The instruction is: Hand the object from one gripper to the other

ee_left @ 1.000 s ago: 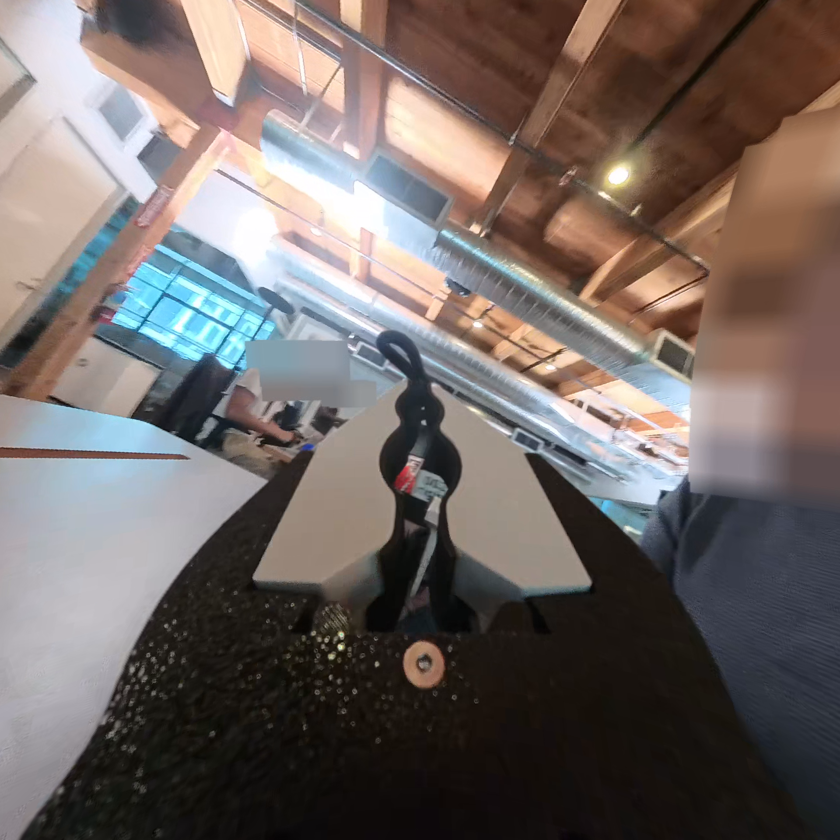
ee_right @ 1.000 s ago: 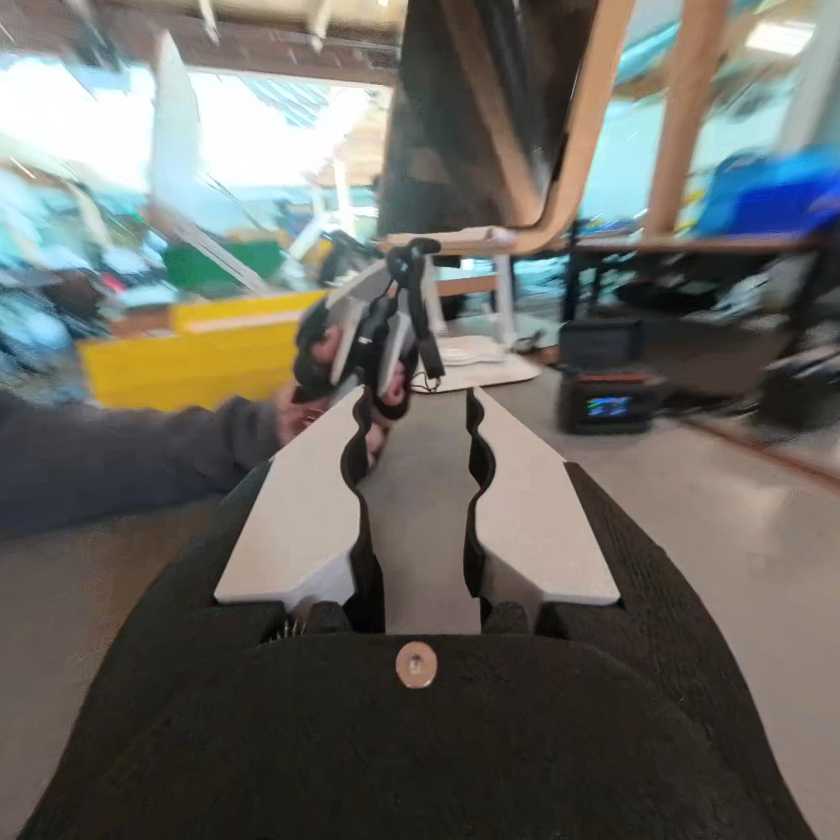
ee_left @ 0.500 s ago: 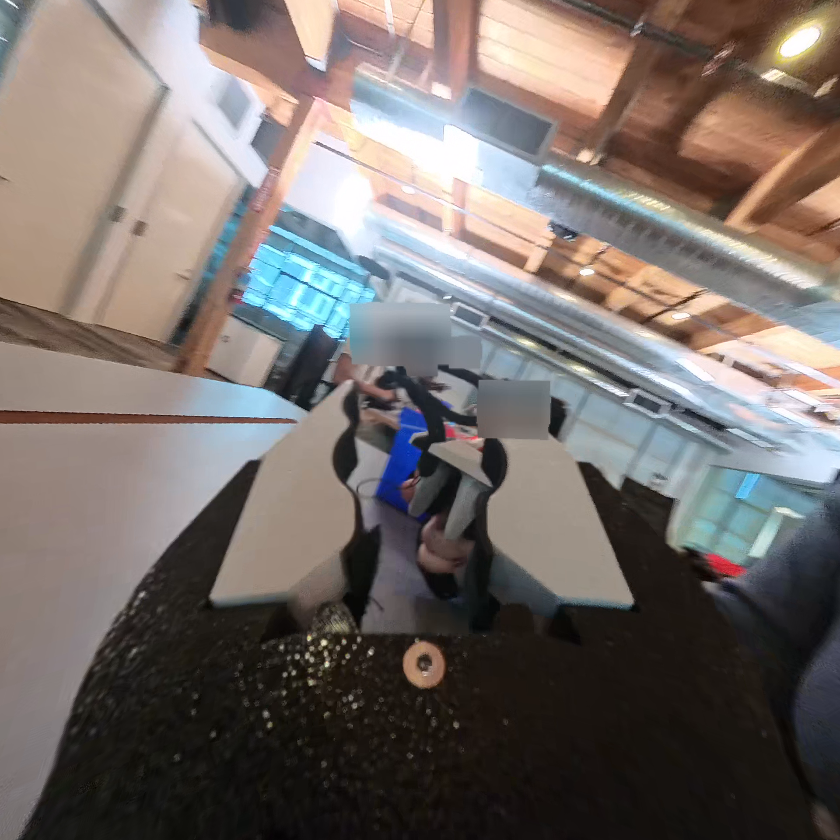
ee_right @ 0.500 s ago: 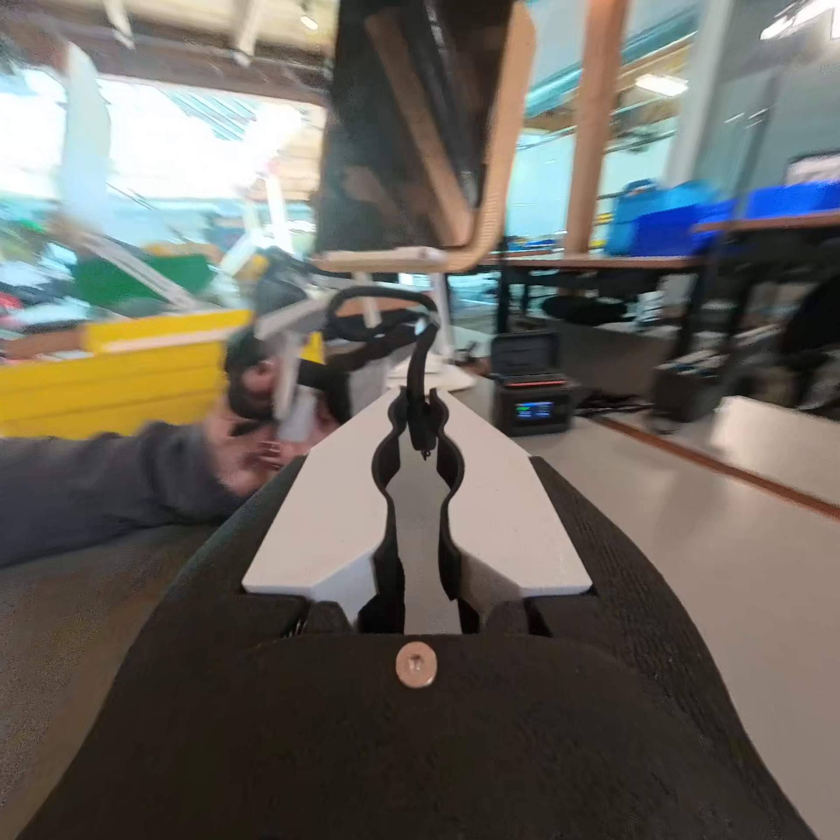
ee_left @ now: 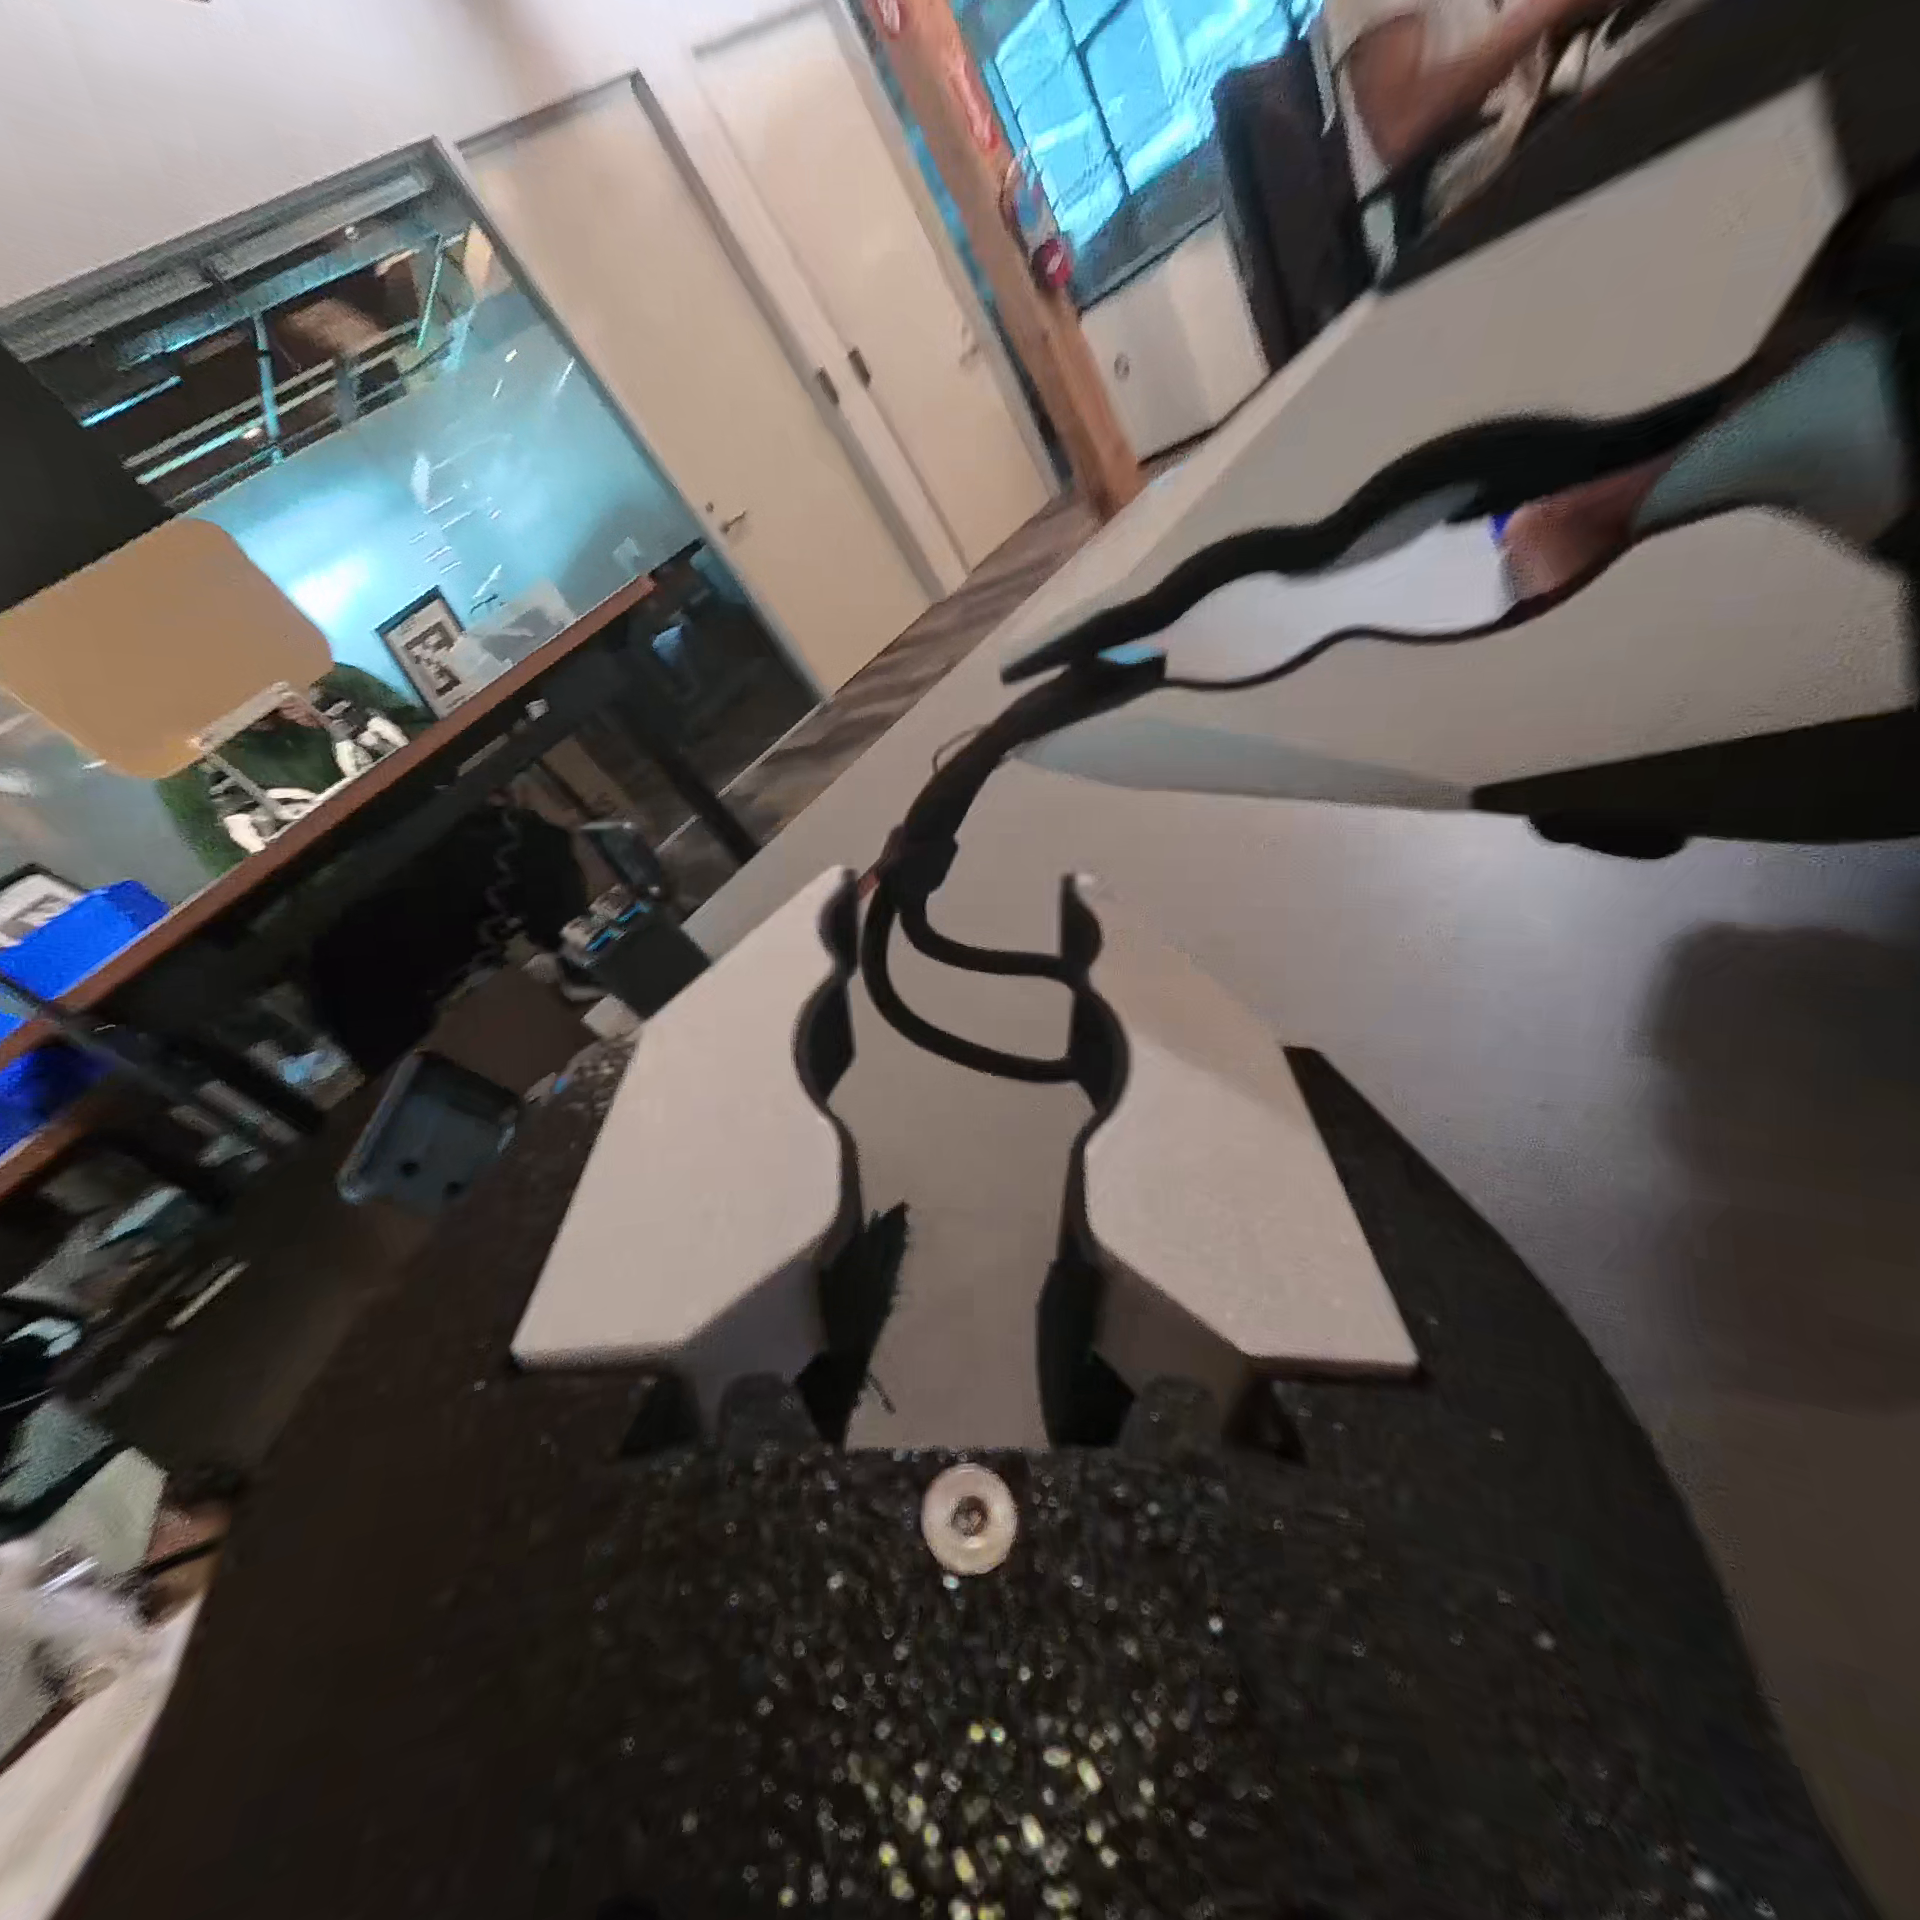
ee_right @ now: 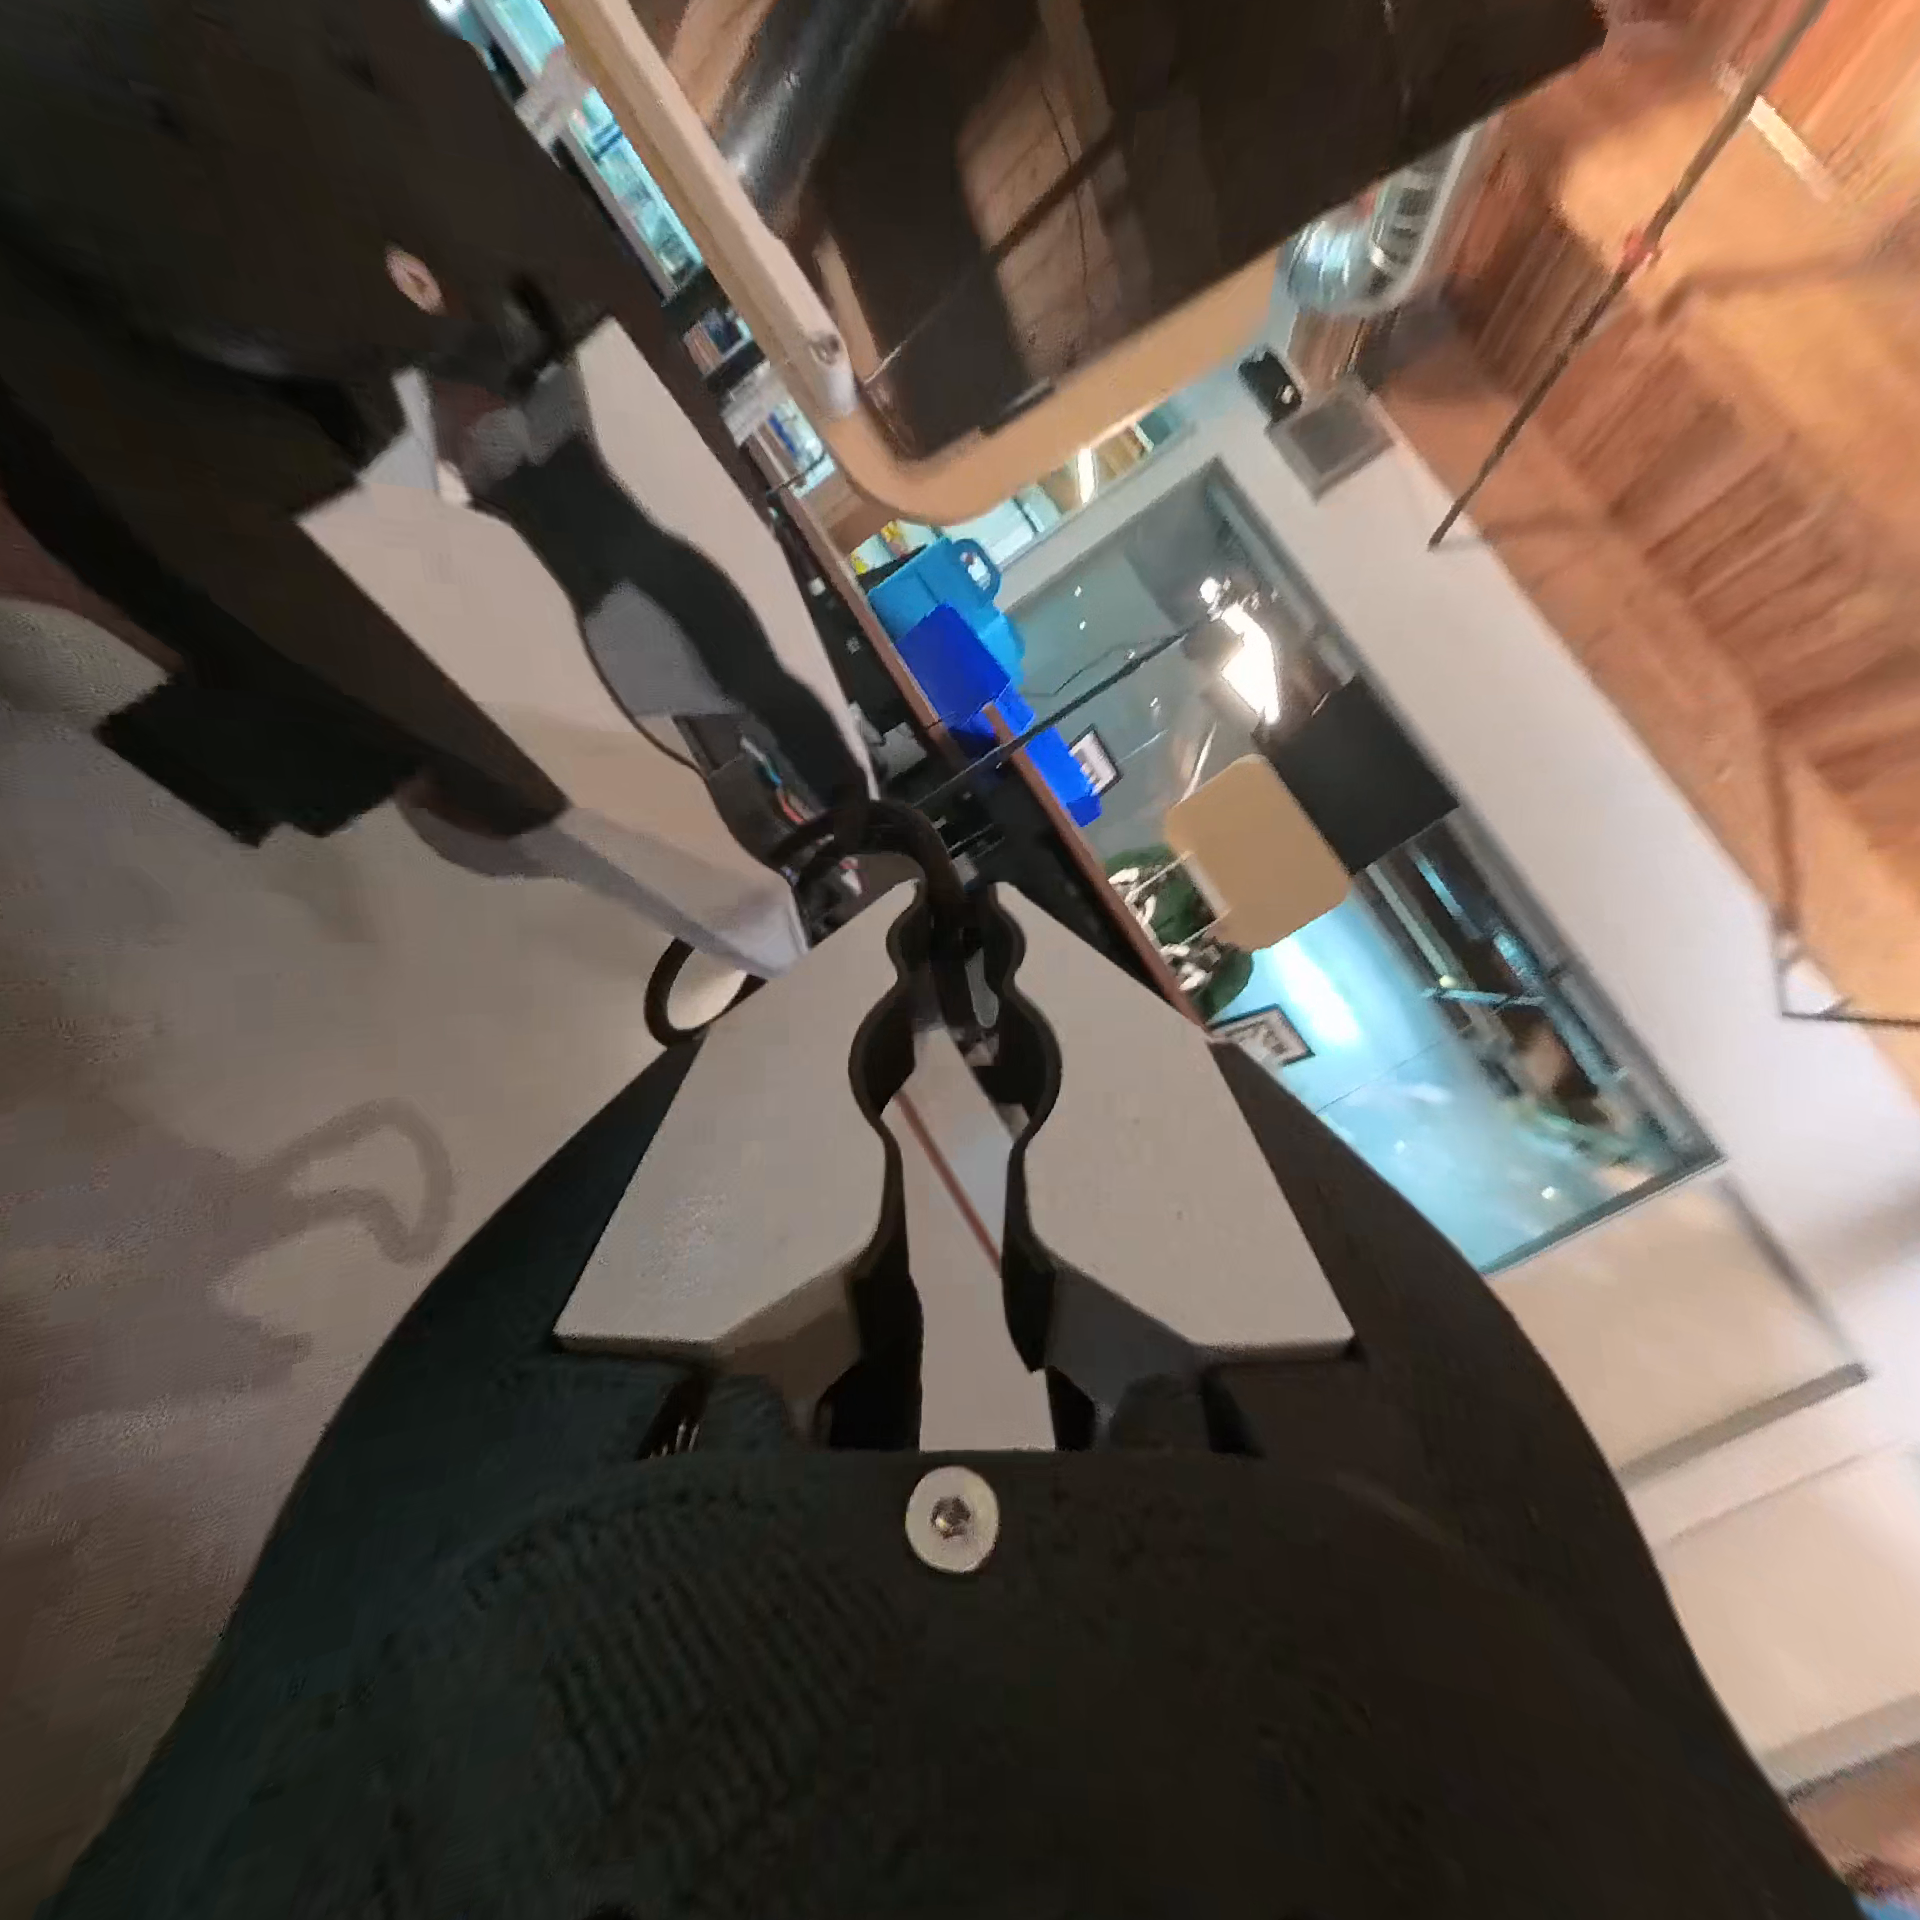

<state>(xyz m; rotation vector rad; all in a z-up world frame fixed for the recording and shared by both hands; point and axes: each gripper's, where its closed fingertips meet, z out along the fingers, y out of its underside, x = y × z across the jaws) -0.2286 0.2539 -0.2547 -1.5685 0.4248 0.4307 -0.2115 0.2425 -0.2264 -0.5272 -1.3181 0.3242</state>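
Note:
The object is a thin black looped cord (ee_left: 961, 774) with a small tag. In the left wrist view it hangs from the closed tips of my right gripper (ee_left: 1044, 665), which comes in from the upper right. Its loops drop between the fingers of my left gripper (ee_left: 961, 894), whose jaws stand apart. In the right wrist view my right gripper (ee_right: 956, 909) is shut on the cord (ee_right: 914, 826) at its tips. My left gripper (ee_right: 831, 862) lies just beyond at the upper left, open, with a cord loop (ee_right: 665, 992) beside it.
A pale tabletop (ee_left: 1455, 987) lies under both grippers. A long desk (ee_left: 343, 769) with blue bins (ee_left: 73, 945) stands to the left, with a glass wall (ee_left: 436, 447) and doors (ee_left: 831, 312) behind it. The blue bins (ee_right: 956, 665) also show in the right wrist view.
My left gripper has opened and let go of the cord. My right gripper has shut on it and keeps it. Both views have swung round from the ceiling towards the desk.

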